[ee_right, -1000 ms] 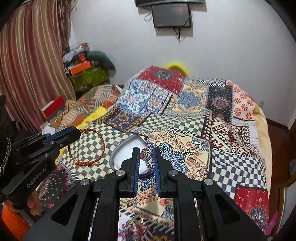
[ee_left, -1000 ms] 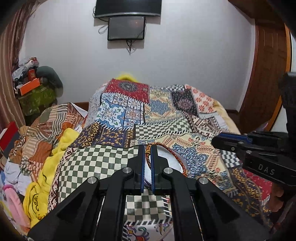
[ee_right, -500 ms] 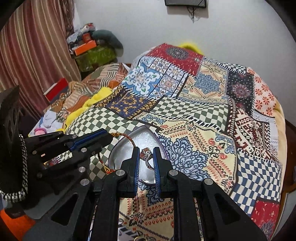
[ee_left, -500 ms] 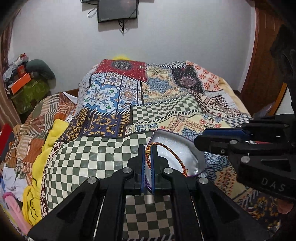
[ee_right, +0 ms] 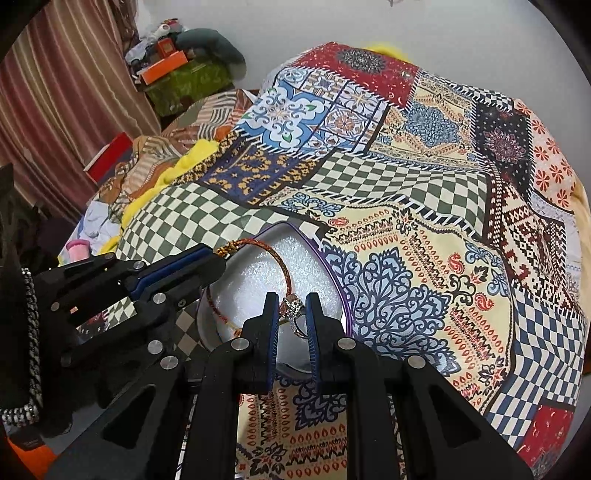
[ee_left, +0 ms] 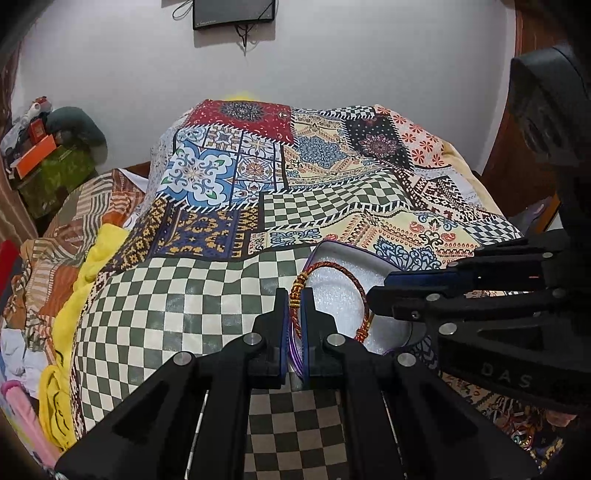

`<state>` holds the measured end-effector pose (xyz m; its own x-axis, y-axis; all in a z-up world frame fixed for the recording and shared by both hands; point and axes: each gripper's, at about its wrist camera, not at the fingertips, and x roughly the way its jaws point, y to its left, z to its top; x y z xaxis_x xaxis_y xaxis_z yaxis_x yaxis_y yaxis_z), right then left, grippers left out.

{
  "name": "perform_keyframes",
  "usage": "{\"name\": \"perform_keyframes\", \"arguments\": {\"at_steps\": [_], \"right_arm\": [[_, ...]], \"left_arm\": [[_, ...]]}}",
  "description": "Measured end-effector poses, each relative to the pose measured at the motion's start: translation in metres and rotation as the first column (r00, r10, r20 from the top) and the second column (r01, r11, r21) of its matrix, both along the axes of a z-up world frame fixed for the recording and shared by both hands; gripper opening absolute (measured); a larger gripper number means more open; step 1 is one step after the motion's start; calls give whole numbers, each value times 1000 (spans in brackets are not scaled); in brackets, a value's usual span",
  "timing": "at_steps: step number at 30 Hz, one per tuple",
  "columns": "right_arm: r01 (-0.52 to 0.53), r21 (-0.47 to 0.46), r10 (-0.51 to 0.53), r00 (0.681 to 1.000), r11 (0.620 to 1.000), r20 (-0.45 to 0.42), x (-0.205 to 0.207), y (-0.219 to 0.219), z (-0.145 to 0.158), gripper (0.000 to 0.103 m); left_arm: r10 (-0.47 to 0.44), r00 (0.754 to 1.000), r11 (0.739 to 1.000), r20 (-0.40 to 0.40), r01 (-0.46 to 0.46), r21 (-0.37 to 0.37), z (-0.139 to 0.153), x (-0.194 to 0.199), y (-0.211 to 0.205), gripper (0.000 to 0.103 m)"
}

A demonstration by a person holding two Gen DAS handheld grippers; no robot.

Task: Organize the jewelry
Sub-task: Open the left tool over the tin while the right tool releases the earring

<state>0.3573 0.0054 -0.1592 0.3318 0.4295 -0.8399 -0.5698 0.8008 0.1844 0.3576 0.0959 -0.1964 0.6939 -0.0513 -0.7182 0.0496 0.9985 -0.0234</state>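
Observation:
My left gripper (ee_left: 294,297) is shut on a red braided bracelet (ee_left: 341,277) with gold beads and holds it over a purple-rimmed box (ee_left: 334,291) with a white foam lining, which lies on the bed. In the right wrist view the left gripper (ee_right: 218,258) comes in from the left, with the bracelet (ee_right: 284,271) hanging over the box (ee_right: 258,269). My right gripper (ee_right: 291,314) is shut on a silver ring (ee_right: 293,314) with a dark stone, just above the box. In the left wrist view the right gripper (ee_left: 376,291) reaches in from the right.
A patchwork bedspread (ee_left: 314,192) covers the bed. Yellow cloth (ee_left: 66,306) and piled clothes lie along its left side. A green box with an orange box (ee_right: 164,70) on it stands by the curtain. A screen (ee_left: 232,13) hangs on the wall. A wooden door (ee_left: 524,92) is at right.
Both grippers have come down and forward over the foam-lined box. The bracelet and the ring now hang close above its lining. The two grippers have drawn closer together.

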Motion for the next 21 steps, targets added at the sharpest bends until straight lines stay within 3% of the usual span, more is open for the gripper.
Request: {"name": "perform_keyframes", "arguments": {"at_steps": [10, 13, 17, 21], "right_arm": [[20, 18, -20, 1000, 1000, -5, -1, -5, 9, 18], [35, 32, -36, 999, 999, 15, -9, -11, 20, 24], [48, 30, -50, 997, 998, 61, -22, -20, 36, 27], [56, 22, -58, 992, 998, 108, -40, -28, 53, 27]], "left_arm": [[5, 1000, 1000, -30, -5, 7, 4, -9, 2, 8], [11, 999, 1000, -34, -11, -3, 8, -13, 3, 15], [19, 1000, 1000, -12, -19, 13, 22, -25, 0, 35], [22, 1000, 999, 17, -22, 24, 38, -40, -3, 37]]}}
